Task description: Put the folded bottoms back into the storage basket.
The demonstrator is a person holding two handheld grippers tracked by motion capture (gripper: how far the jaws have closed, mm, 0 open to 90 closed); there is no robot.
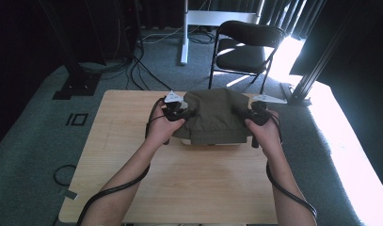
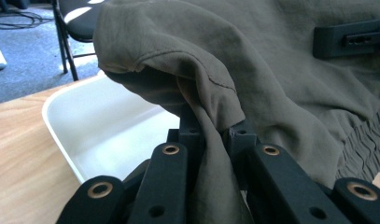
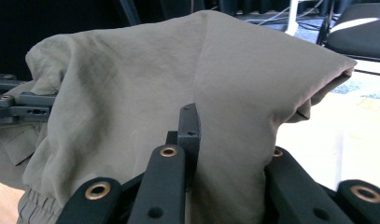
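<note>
1. High view puts the olive garment (image 1: 212, 115) at the middle of the frame, just above centre, stretched between my two grippers and hanging over a white tray (image 1: 212, 142) whose rim peeks out under its lower edge

2. Left gripper (image 1: 176, 112) sits at the garment's left end and right gripper (image 1: 255, 113) at its right end, so the cloth's long axis runs straight across the frame from one hand to the other; neither hand is nearer, each has its own end

3. Left gripper view: the jaws are clenched on a bunched fold of the garment (image 2: 253, 79), which rises from bottom centre and fills the upper right, with the white tray (image 2: 103, 126) open at centre left below the cloth

4. Right gripper view: the jaws are clamped on the fabric (image 3: 178, 88) too, the cloth draping up and over them across the middle of the frame

5. Both forearms come up from the bottom edge of the high view and angle inward, wrists about level with each other, knuckles up, on the wooden table (image 1: 132, 179)

6. I judge the coming move turns on the tray lying directly beneath the span of cloth, so the two ends would have to travel together
</note>
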